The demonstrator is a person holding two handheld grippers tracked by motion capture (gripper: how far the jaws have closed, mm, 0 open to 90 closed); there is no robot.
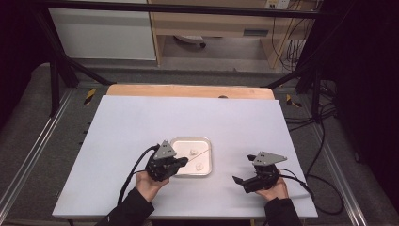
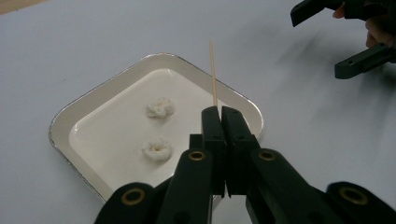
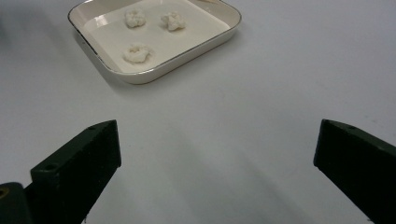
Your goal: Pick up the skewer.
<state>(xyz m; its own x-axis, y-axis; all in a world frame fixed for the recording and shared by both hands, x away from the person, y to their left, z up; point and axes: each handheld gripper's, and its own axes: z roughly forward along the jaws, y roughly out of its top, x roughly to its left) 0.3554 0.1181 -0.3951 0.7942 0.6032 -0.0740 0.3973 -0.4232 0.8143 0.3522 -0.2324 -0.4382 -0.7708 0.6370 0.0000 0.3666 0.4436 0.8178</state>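
Left hand-held gripper point(image 2: 223, 114), skewer point(image 2: 213, 74), unlabelled tray point(image 2: 63, 126)

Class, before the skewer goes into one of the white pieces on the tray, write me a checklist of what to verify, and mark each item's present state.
1. Left gripper shut on the skewer: ok.
2. Skewer over the tray: ok.
3. White pieces lying loose in the tray: ok, three.
4. Right gripper open, empty: ok.
5. Right gripper clear of the tray: ok.
6. Skewer tip unbroken: cannot tell.
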